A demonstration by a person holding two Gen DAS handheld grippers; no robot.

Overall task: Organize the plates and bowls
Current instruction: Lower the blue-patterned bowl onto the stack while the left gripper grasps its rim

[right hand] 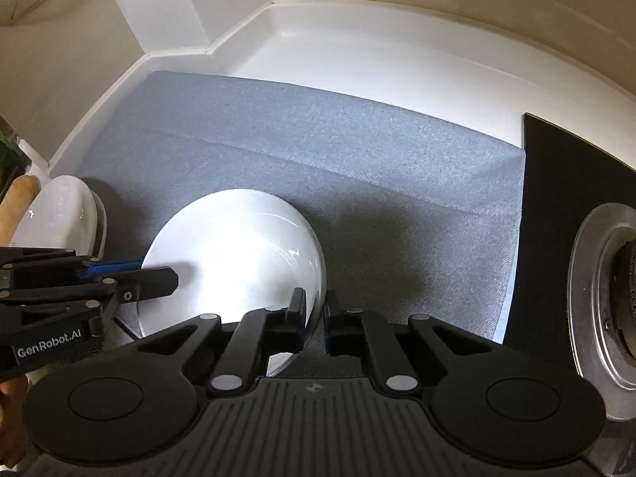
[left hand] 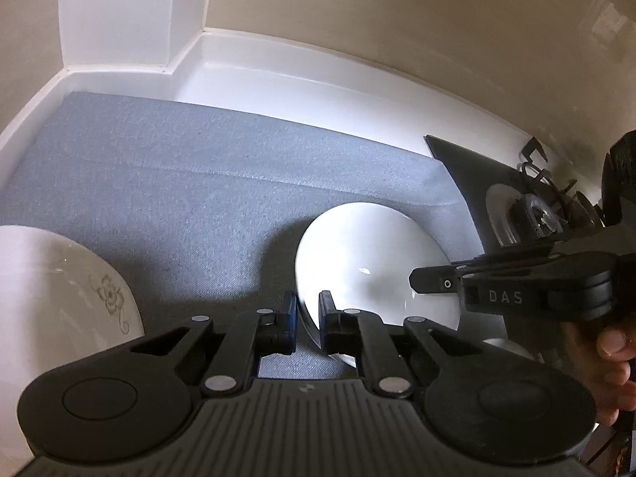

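Gripping one white plate (left hand: 369, 262) from both sides, you have it pinched at opposite rims.

Item: plate, plain white, round, so no long axis to favour. It sits on the grey mat (left hand: 198, 183), which serves as landmark for all below. Near middle of mat, toward its stove-side half.

Item: left gripper (left hand: 308, 320). Fingers closed on the plate's near-left rim; the rim runs between the two pads. The plate lies ahead and to the right of these fingers.

Item: right gripper (right hand: 316, 318). Fingers closed on the plate's right rim, the edge caught between them. The plate lies ahead and to the left of these fingers.

Item: patterned dish (left hand: 59, 294), white with a flower motif, at the mat's left end, well apart from the plate.

Item: stove (right hand: 596, 278), black, with a metal burner ring, just beside the mat's right edge.

Item: worktop (left hand: 278, 79), white, showing behind the mat.

Judgement: both hands are equally near, each already on a rim, one opposite the other. The coming move turns on that: lift evenly so the plate stays level; an uneven pull could slip a rim from the pads.
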